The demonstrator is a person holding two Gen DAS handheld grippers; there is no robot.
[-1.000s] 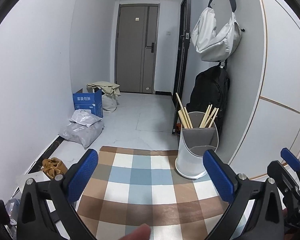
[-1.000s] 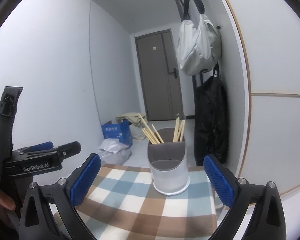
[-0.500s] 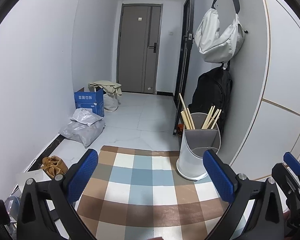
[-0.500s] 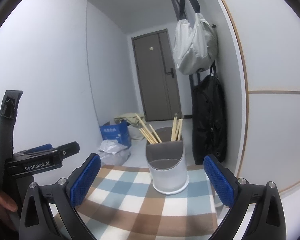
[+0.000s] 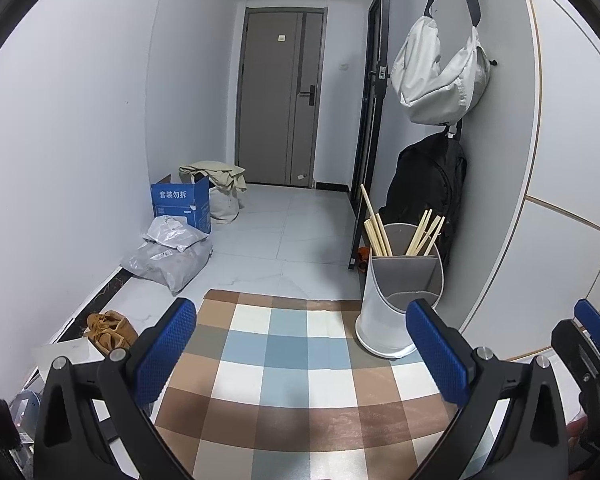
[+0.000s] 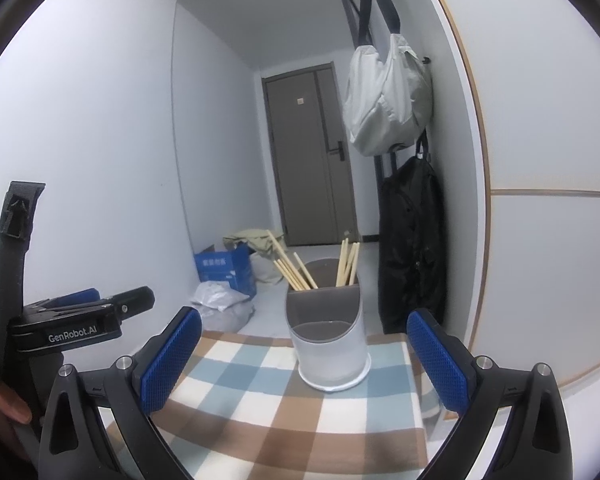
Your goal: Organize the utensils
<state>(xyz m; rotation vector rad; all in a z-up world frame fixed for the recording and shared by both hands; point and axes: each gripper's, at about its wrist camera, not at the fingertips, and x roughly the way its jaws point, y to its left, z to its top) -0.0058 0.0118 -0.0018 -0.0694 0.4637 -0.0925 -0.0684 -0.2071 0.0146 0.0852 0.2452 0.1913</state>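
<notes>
The left tool (image 5: 302, 354) hangs above a checked cloth (image 5: 292, 364) with its blue-padded fingers (image 5: 166, 350) spread wide apart and nothing between them. The right tool (image 6: 304, 360) is likewise spread wide and empty, its blue pads framing the utensil holder (image 6: 330, 344) from a lower angle. That holder, a pale cylinder with a grey divided insert, stands upright on the far right part of the cloth, close to the white wall panel (image 5: 548, 200) on the right. Wooden chopsticks (image 5: 376, 228) lean in its rear section in two bunches, one slanting left and the other (image 5: 424, 232) slanting right; the front compartment looks bare (its bottom is only partly seen). In the right wrist view the left tool's black body, printed with "GenRobot.AI", sits at the left edge, and a fingertip (image 6: 4, 406) of the person shows beneath it. Beyond the tabletop, a hallway runs to a dark door (image 5: 282, 96). A blue cardboard box (image 5: 180, 204) and grey plastic bags (image 5: 168, 256) lie on the floor by the left wall. A pale bag (image 5: 440, 76) hangs above a black backpack (image 5: 428, 188) on the right.
</notes>
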